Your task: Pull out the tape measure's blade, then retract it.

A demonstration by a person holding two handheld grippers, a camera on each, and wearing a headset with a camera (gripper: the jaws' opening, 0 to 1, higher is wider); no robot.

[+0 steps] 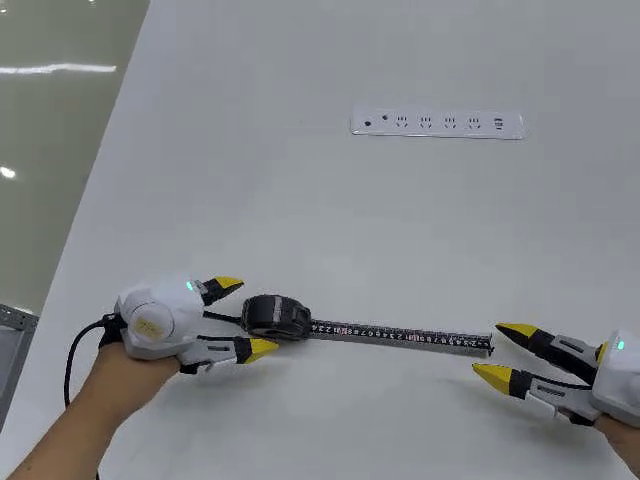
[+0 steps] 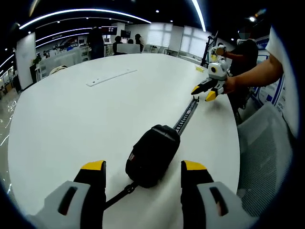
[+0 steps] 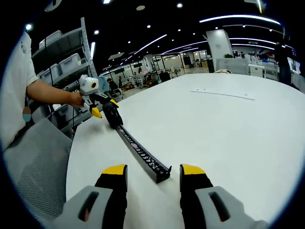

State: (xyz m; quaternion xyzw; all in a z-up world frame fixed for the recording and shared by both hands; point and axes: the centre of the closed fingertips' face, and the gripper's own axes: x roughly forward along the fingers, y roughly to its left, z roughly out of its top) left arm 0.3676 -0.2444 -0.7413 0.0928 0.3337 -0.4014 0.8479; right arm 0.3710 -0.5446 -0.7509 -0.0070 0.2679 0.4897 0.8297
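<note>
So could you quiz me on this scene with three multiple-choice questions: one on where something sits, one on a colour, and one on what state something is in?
1. Where is the power strip relative to the tape measure?
A) farther across the table
B) between the two grippers
C) on top of it

2. What colour are the tips of the grippers' jaws?
A) red
B) yellow
C) green

3. What state is the blade in?
A) wound fully in
B) pulled out, lying along the table
C) snapped in two

Answers:
1 A: in the head view the strip lies well beyond the tape measure.
2 B: yellow tips show on both the left gripper and the right gripper.
3 B: the blade stretches from the tape measure toward the open right gripper.
</note>
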